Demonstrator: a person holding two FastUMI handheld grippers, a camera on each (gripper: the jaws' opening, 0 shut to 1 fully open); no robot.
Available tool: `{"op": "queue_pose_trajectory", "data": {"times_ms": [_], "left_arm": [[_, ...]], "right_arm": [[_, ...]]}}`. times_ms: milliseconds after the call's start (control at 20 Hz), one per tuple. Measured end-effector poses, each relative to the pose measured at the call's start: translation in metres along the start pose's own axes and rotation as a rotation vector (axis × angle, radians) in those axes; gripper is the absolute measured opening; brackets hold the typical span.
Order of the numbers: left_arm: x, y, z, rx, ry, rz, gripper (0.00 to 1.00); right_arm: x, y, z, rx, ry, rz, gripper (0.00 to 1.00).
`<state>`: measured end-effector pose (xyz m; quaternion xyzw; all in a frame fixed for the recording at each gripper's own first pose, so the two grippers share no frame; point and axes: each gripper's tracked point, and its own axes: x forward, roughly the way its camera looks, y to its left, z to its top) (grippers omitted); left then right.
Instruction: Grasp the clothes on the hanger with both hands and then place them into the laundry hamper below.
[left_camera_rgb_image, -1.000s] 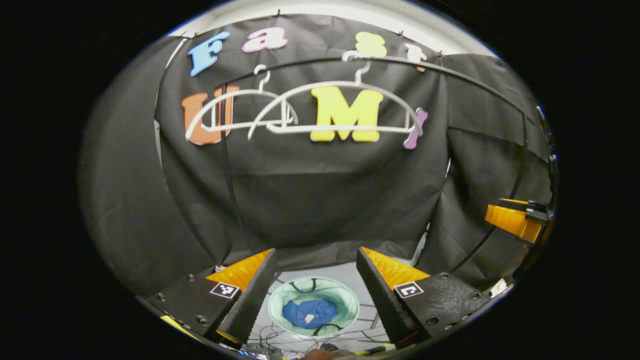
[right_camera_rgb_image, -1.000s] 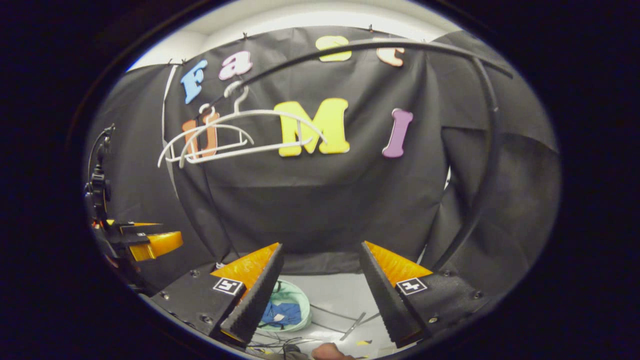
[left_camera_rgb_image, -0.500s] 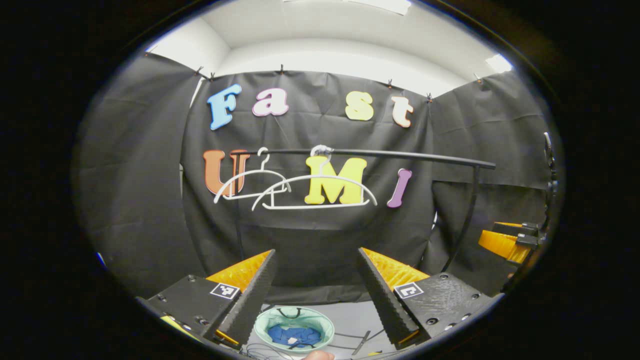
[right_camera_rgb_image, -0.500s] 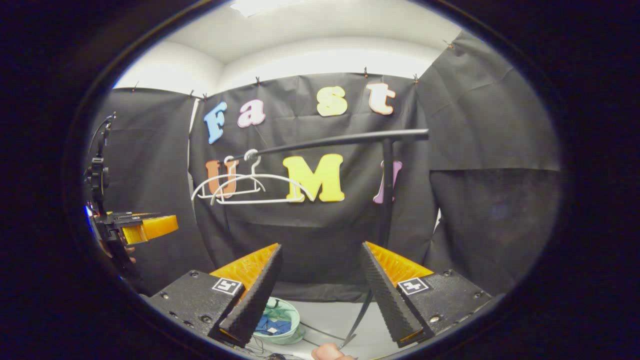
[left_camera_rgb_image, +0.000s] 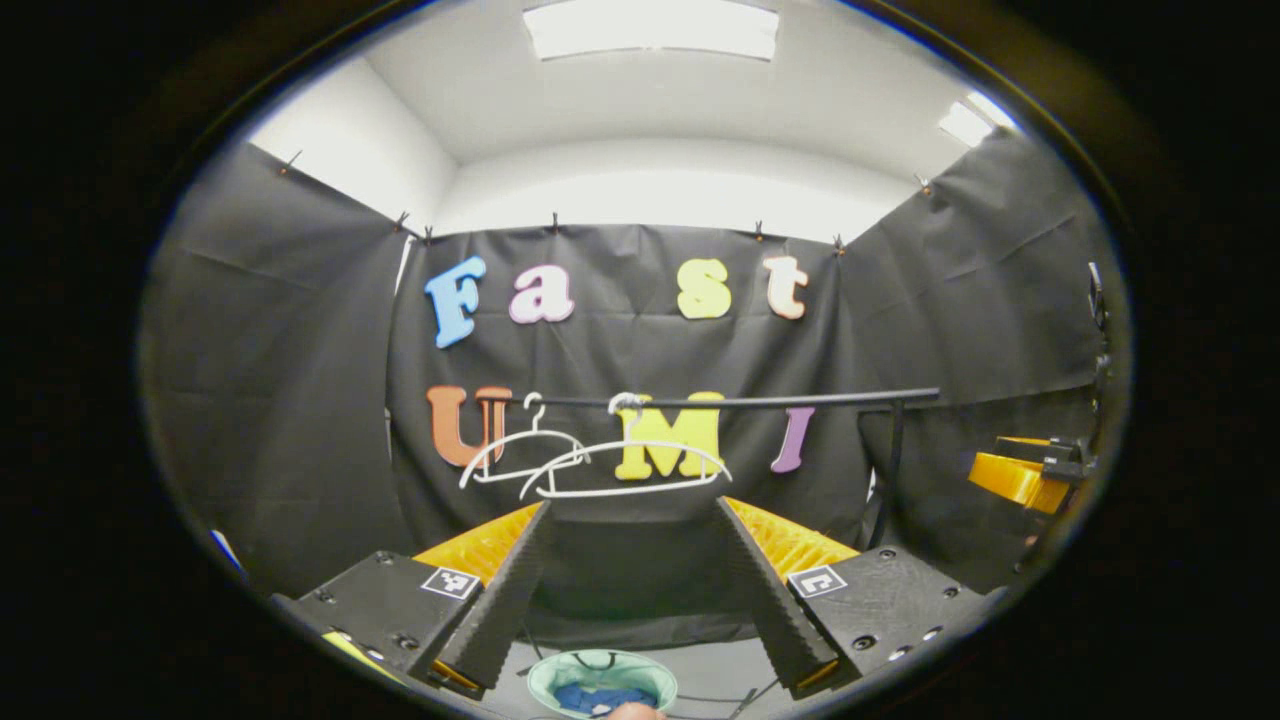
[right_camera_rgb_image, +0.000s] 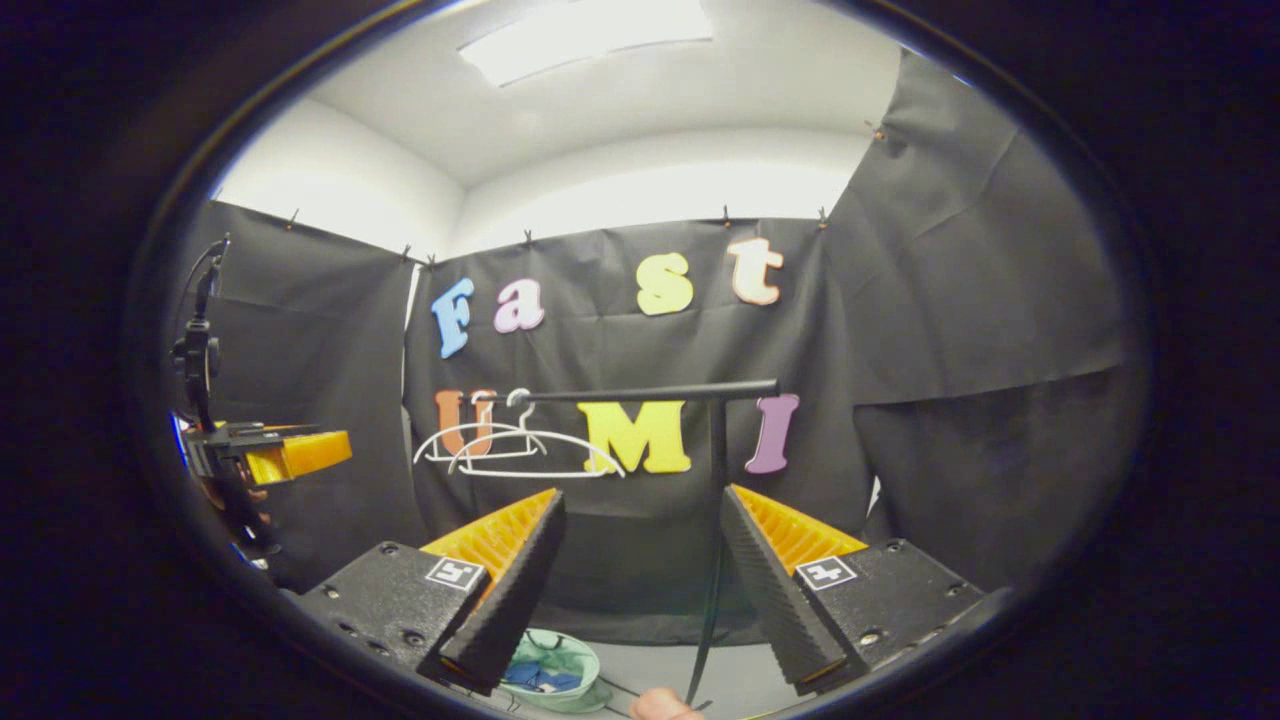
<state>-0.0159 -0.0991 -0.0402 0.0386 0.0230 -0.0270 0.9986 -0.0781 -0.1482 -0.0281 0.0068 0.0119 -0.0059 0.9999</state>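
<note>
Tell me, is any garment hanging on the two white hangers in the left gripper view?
No, both white hangers hang bare on the black rail, and blue clothes lie in the hamper below.

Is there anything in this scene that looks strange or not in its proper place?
Nothing looks damaged or spilled. Two white hangers hang bare on the black rail, while a blue garment lies in the green hamper on the floor. Both the left gripper and the right gripper are open and empty.
</note>
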Motion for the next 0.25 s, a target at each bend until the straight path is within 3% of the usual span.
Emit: {"op": "queue_pose_trajectory", "data": {"times_ms": [250], "left_arm": [[-0.005,0.015,0.023,-0.003,-0.086,0.011,1.00]], "right_arm": [[-0.003,-0.010,0.024,-0.058,-0.067,-0.058,0.99]]}}
